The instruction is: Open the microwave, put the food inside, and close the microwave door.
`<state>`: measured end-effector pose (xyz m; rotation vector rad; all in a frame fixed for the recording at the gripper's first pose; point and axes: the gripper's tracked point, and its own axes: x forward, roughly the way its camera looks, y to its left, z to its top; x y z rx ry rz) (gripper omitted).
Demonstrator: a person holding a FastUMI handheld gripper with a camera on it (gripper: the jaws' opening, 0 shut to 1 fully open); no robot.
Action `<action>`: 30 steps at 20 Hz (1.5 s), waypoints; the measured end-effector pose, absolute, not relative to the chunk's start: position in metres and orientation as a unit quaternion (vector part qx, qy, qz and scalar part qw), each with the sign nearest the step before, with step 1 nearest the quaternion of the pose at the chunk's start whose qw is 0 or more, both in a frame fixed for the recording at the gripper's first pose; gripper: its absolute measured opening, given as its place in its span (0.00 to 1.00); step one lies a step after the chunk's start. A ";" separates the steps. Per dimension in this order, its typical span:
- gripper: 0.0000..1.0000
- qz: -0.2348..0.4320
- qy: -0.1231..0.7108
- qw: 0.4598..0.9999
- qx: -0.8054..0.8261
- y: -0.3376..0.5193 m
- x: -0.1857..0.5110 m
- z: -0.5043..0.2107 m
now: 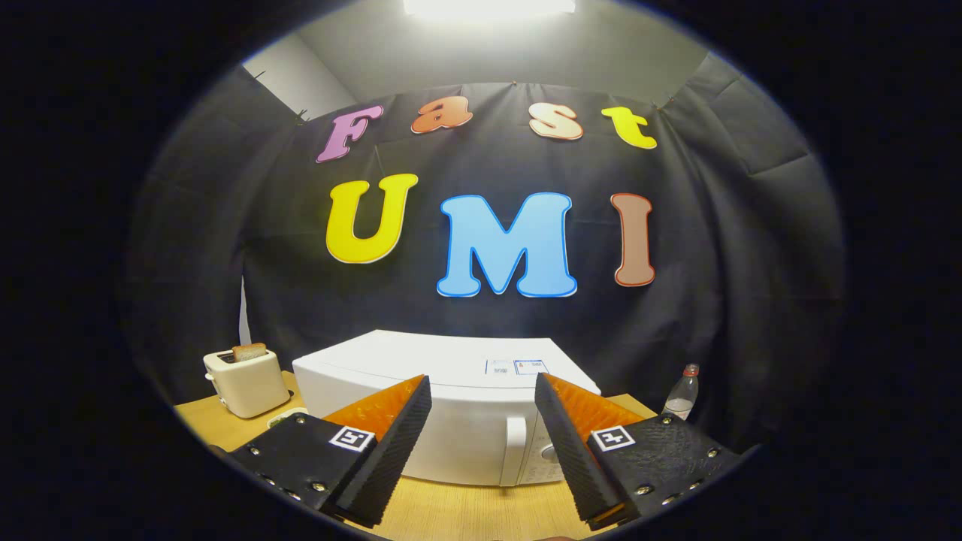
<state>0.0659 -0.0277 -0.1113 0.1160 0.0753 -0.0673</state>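
- The gripper (482,409) was spread wide, its two fingers well apart with nothing between them and nothing touching either one.
- It was held level and pointed straight at the microwave (443,406), hanging just above the wooden surface (458,511) and short of the appliance.
- The microwave stood just ahead of the fingers, white, with its door shut; the vertical door handle (514,451) and the control panel (543,458) showed in the gap between the fingers, nearer the right one.
- A sticker (515,367) sat on the microwave's top.
- Off to the left of the microwave stood a cream toaster (246,383) with a slice of toast (249,351) poking out of its slot.
- To the right, beyond the right finger, a clear bottle (682,394) stood upright near the black cloth wall (714,263).
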 end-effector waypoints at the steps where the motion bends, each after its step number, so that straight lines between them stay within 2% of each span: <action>1: 0.90 -0.029 0.047 0.997 0.061 -0.027 0.067 -0.122; 6: 0.90 -0.016 0.067 0.995 0.067 -0.027 0.078 -0.160; 12: 0.89 -0.044 0.067 0.995 0.054 -0.039 0.094 -0.198; 21: 0.90 -0.030 0.094 0.993 0.061 -0.040 0.114 -0.263; 22: 0.84 -0.031 0.088 0.994 0.059 -0.041 0.116 -0.264; 23: 0.84 -0.028 0.077 0.995 0.058 -0.040 0.118 -0.263; 25: 0.73 -0.024 0.086 0.994 0.059 -0.036 0.125 -0.273; 29: 0.73 -0.049 0.092 0.992 0.067 -0.048 0.132 -0.285; 30: 0.63 -0.050 0.089 0.992 0.069 -0.047 0.131 -0.284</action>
